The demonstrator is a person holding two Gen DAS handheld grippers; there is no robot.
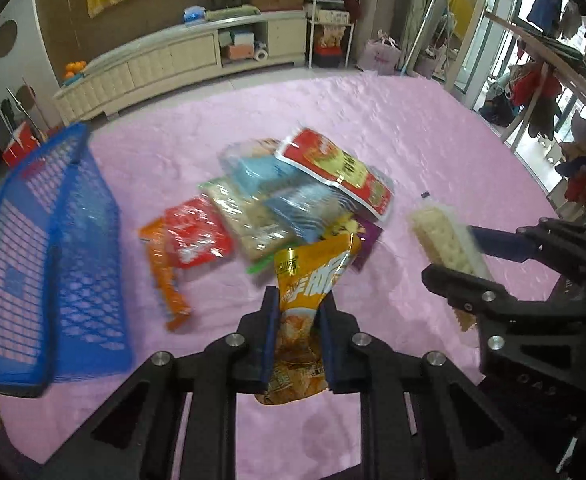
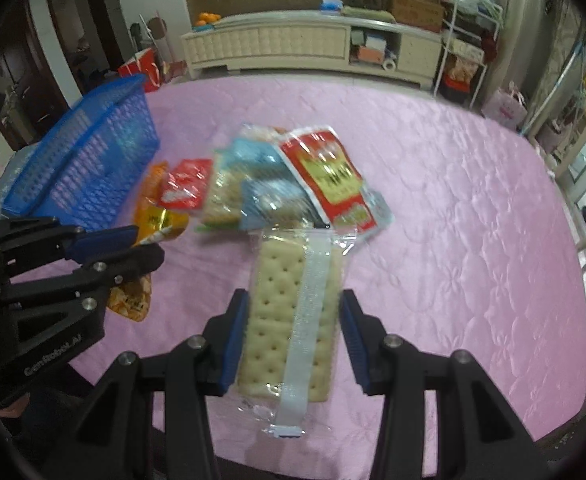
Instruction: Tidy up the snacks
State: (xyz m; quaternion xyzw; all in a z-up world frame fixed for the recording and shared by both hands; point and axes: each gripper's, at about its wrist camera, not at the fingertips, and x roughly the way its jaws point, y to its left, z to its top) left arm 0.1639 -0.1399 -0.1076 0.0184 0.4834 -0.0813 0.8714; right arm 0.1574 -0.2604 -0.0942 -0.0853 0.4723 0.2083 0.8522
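My left gripper [image 1: 297, 304] is shut on a yellow snack bag [image 1: 309, 300] and holds it above the pink tablecloth; it also shows in the right wrist view [image 2: 141, 240]. My right gripper [image 2: 293, 308] is shut on a clear cracker pack [image 2: 289, 320], held above the table; that pack also shows in the left wrist view [image 1: 449, 244]. A pile of snack packets [image 1: 293, 196] lies in the middle of the table, with a red packet [image 2: 329, 176] on top. A blue mesh basket [image 1: 49, 256] stands at the left, open side up [image 2: 89, 160].
The table is covered by a pink quilted cloth [image 2: 473, 216]. A cream cabinet [image 2: 293, 44] stands beyond the far edge. A metal rack [image 2: 469, 40] and clothes stand at the right, near windows. A red bag [image 2: 141, 68] sits behind the basket.
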